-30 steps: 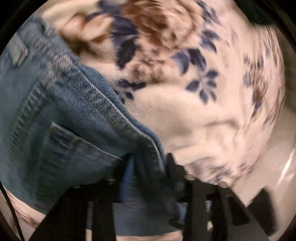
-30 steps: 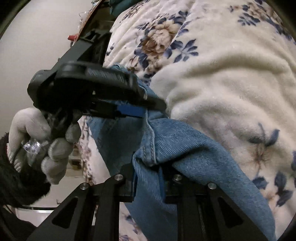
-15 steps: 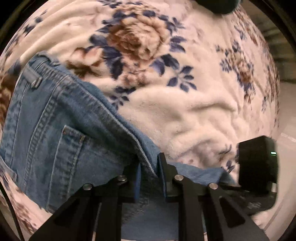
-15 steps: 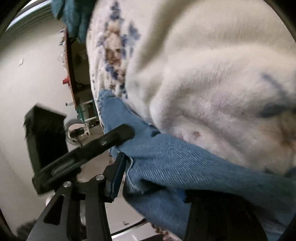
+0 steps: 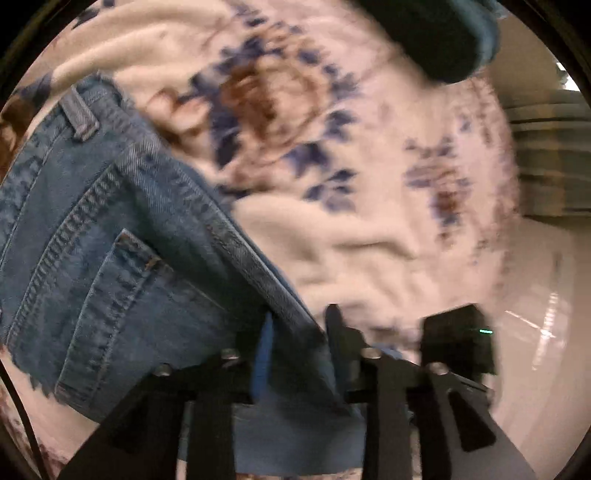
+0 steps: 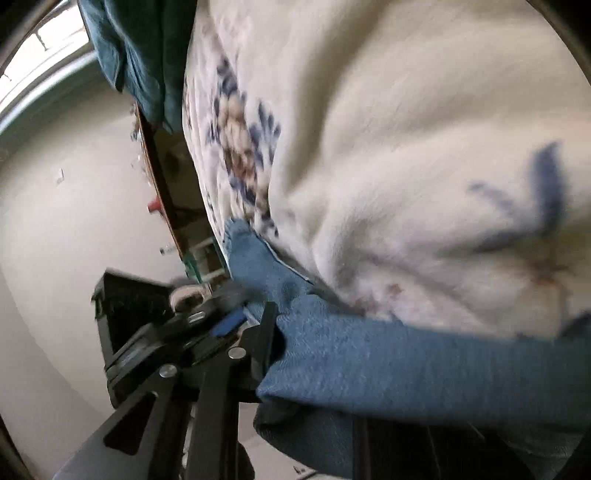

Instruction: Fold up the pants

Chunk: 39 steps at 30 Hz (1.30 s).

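Observation:
The blue denim pants [image 5: 122,266] lie on a cream floral blanket [image 5: 332,155], back pocket and belt loop up. My left gripper [image 5: 299,343] is shut on the pants' side seam near the blanket's edge. In the right wrist view the pants [image 6: 388,358] drape across my right gripper [image 6: 314,354]. Its left finger [image 6: 264,339] shows beside the denim and the right finger is hidden under the cloth. The left gripper [image 6: 207,325] shows there as a black block close at the left.
A dark teal cloth [image 5: 436,33] lies at the blanket's far edge, also in the right wrist view [image 6: 144,55]. The blanket's edge drops to a pale floor [image 5: 535,350]. A wooden board edge [image 6: 159,192] runs beside the blanket.
The right gripper's fingers have spread apart from their tight clamp on the denim. The left gripper stayed shut on the seam and shifted slightly; both views are blurred by motion.

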Each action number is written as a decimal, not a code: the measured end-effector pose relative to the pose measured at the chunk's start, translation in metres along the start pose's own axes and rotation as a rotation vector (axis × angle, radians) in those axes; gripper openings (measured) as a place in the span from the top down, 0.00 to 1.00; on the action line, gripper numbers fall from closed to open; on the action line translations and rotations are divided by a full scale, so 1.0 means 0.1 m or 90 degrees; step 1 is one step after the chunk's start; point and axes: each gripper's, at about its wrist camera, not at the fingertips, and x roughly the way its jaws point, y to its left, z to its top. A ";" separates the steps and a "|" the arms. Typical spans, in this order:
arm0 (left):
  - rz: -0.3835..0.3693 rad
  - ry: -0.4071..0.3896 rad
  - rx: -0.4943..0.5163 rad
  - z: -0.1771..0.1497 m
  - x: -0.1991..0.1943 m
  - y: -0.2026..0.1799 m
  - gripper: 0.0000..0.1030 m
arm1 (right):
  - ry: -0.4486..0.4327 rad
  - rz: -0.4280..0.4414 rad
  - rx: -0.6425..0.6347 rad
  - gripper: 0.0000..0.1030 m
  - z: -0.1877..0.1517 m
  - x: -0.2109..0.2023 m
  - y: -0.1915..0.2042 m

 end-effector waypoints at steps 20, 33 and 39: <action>0.181 -0.049 0.130 -0.08 0.06 0.34 0.48 | 0.087 -0.087 -0.037 0.39 0.35 -0.06 0.01; 0.210 -0.025 0.189 -0.09 0.14 0.38 0.48 | -0.040 -0.175 -0.086 0.92 0.59 -0.88 0.37; 0.197 -0.027 0.160 -0.08 0.06 0.36 0.48 | 0.014 -0.260 -0.179 0.72 0.28 -0.90 0.68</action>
